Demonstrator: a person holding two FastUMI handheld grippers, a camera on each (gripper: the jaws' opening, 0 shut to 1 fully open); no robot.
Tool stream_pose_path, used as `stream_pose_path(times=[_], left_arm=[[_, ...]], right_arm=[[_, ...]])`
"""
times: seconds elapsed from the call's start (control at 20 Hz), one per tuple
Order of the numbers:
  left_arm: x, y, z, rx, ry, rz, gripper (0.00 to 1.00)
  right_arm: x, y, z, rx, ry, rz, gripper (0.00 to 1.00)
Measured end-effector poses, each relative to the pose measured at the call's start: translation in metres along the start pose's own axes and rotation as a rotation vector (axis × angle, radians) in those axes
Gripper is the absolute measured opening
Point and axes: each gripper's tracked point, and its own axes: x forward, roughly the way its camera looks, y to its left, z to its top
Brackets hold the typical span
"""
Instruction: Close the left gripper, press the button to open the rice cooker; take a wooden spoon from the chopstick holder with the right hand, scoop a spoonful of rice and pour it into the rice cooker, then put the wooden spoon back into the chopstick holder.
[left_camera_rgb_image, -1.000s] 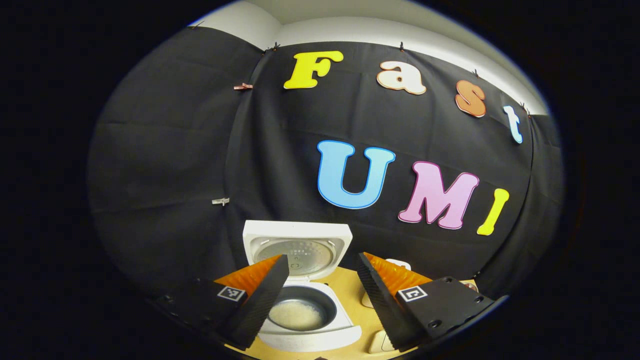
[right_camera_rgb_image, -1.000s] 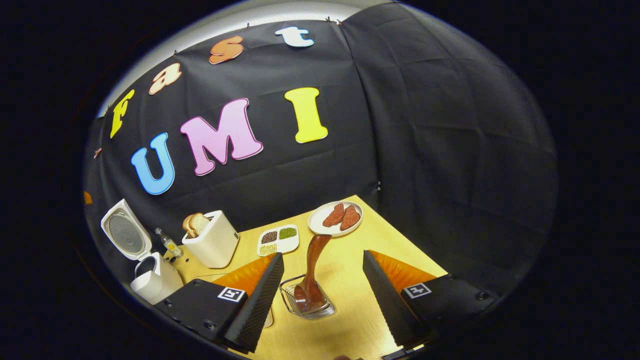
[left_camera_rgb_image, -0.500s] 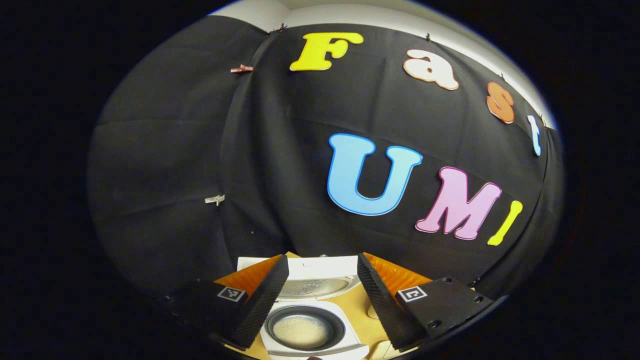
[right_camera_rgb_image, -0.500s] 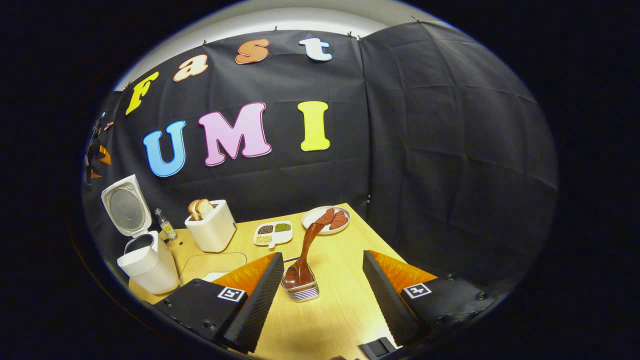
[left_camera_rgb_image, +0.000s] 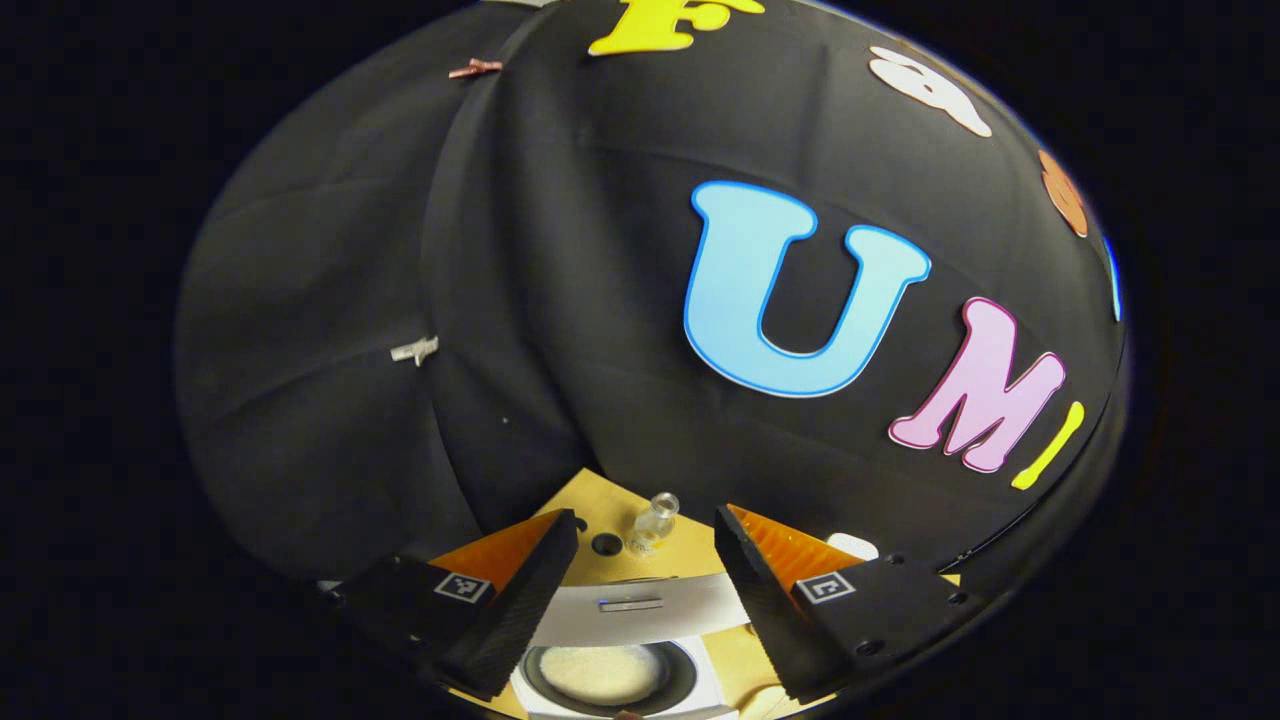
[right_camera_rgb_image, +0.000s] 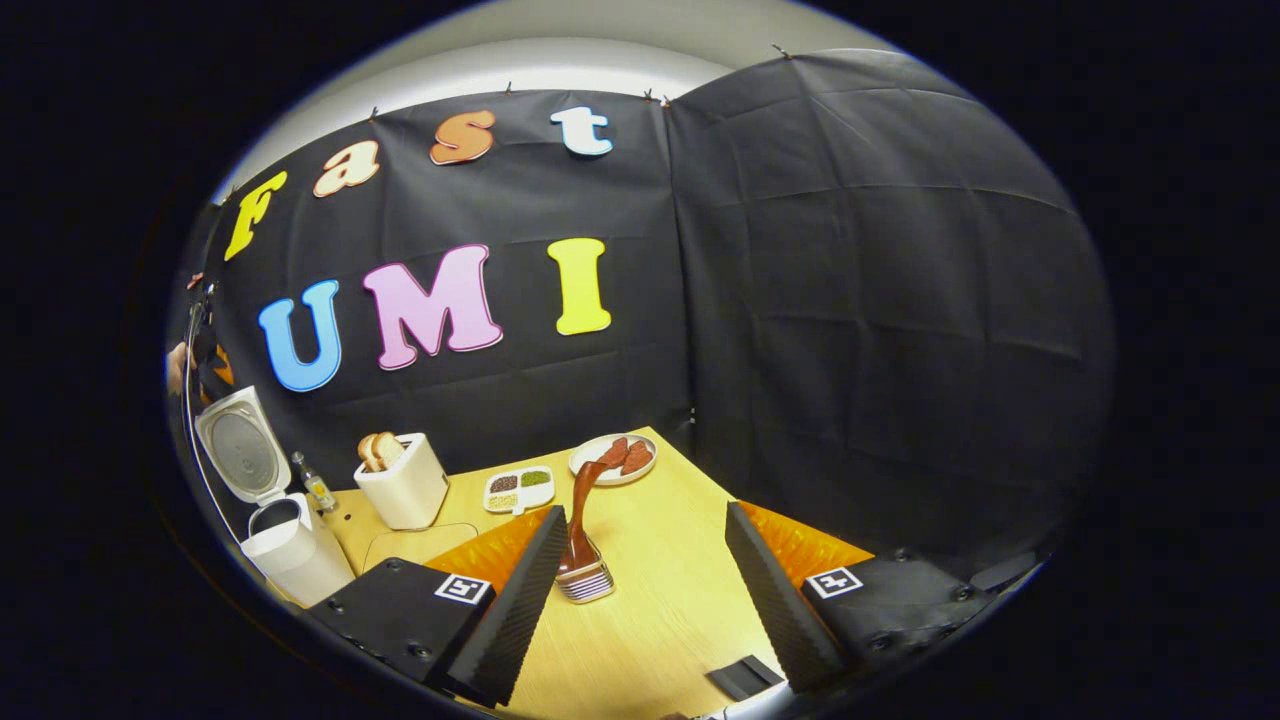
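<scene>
The white rice cooker (right_camera_rgb_image: 290, 555) stands at the table's left end with its lid (right_camera_rgb_image: 238, 450) raised. From above, in the left gripper view, its dark pot (left_camera_rgb_image: 602, 676) holds white rice, with the lid's top edge (left_camera_rgb_image: 632, 606) behind it. My left gripper (left_camera_rgb_image: 645, 520) hovers over the cooker, open and holding nothing. The brown wooden spoon (right_camera_rgb_image: 579, 508) stands bowl-down in the wire chopstick holder (right_camera_rgb_image: 585, 583) on the table. My right gripper (right_camera_rgb_image: 645, 512) is open and empty, behind and above the holder, which lies close to its left finger.
A small glass bottle (left_camera_rgb_image: 652, 522) stands behind the cooker. A toaster (right_camera_rgb_image: 402, 483) with bread, a divided dish (right_camera_rgb_image: 518, 488) of grains and a plate (right_camera_rgb_image: 612, 458) of red slices line the far side. A small black object (right_camera_rgb_image: 745, 676) lies near the front edge.
My left gripper has moved forward over the cooker, so the pot and lid slid down in its view. My right gripper has drawn back from the holder, which now looks smaller.
</scene>
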Motion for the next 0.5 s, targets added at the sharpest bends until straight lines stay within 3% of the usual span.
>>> stream_pose_path(times=[0.25,0.5], left_arm=[[0.014,0.01,-0.011,0.061,0.048,0.076,0.96],[0.002,0.012,-0.023,0.103,0.026,0.103,0.96]], right_arm=[[0.009,0.001,-0.01,0.074,0.036,-0.008,0.98],[0.02,0.03,-0.012,0.038,0.052,0.079,0.98]])
